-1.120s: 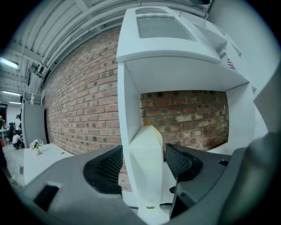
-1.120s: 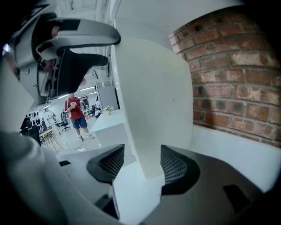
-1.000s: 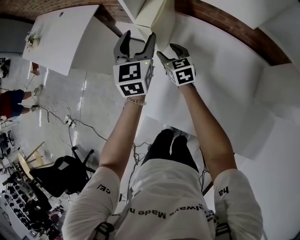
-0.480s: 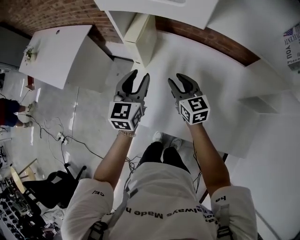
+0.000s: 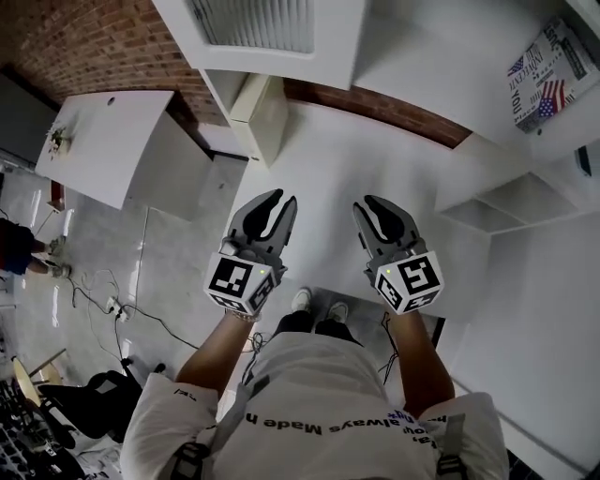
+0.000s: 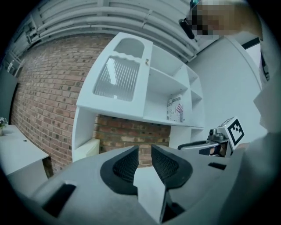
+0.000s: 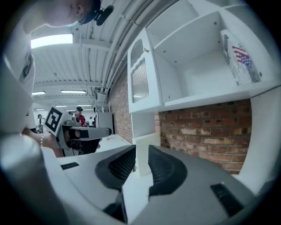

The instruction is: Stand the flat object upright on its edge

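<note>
**Head view.** The person is holding both tools out over the white table (image 5: pixel 375 159), in the middle of the frame. The left gripper (image 5: pixel 283 199) and the right gripper (image 5: pixel 370 208) are lying side by side, well apart, their tips pointing toward the top of the frame. Each pair of jaws is showing only a narrow gap and is carrying nothing. The flat object (image 5: pixel 261 108), a cream slab, is standing on its edge in the upper centre-left. It is at the back of the table, by the brick wall (image 5: pixel 84 47) and under the white shelf unit (image 5: pixel 281 28). It is well apart from both grippers. A box with a flag print (image 5: pixel 544 66) is sitting on a shelf at the upper right.

**Left gripper view.** The left gripper (image 6: pixel 145 151) is showing jaws that have just been closing. The ribbed pads are standing nearly together, with a slim gap and nothing between them. The flat object (image 6: pixel 90 148) is showing at the lower left, beneath the shelf unit and against the brick. The other gripper is reaching in from the right edge.

**Right gripper view.** The right gripper (image 7: pixel 141 151) is showing jaws that have likewise just been closing. They are drawn close, not touching, and pinching nothing. The flat object (image 7: pixel 147 140) is standing upright beyond the tips, lined up with the gap but clear of the pads. It is directly below the shelf unit's side panel. The printed box (image 7: pixel 239 57) is resting on the shelf at the upper right. The left gripper is showing at the left edge.
</note>
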Demonstrator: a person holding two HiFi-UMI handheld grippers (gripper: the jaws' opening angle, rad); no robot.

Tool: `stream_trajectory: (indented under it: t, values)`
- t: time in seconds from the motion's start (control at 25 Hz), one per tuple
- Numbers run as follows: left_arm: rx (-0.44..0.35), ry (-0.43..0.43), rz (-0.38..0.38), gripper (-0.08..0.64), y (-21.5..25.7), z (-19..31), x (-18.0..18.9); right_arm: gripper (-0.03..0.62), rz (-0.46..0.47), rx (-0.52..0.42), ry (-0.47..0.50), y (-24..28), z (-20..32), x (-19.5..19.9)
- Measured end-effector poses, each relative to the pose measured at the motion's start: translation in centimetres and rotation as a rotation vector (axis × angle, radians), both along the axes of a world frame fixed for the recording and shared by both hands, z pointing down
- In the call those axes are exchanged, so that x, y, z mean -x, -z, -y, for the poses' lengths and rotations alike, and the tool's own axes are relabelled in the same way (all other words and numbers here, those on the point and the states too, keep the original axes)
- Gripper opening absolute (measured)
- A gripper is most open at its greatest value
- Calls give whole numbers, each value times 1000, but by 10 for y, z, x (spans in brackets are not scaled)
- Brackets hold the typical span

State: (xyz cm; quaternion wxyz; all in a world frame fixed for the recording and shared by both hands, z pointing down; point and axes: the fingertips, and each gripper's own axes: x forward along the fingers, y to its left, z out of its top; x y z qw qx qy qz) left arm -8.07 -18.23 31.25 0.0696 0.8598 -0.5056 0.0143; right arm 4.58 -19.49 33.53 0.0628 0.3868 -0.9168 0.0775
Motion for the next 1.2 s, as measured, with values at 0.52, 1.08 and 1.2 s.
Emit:
stream_trajectory:
  t: [0.52,1.08,1.2]
  values:
    - [-39,-124,-71,80,66,-47,-65,66,24,-59,-46,93,-60,-59]
    - [-57,-204,-104,80,96,-72,-100,60,7,-108,-52,134,-93,-79]
    - [-56,-213,-105,78,99,-74,-102,60,7,-115,-61,140,-97,-82]
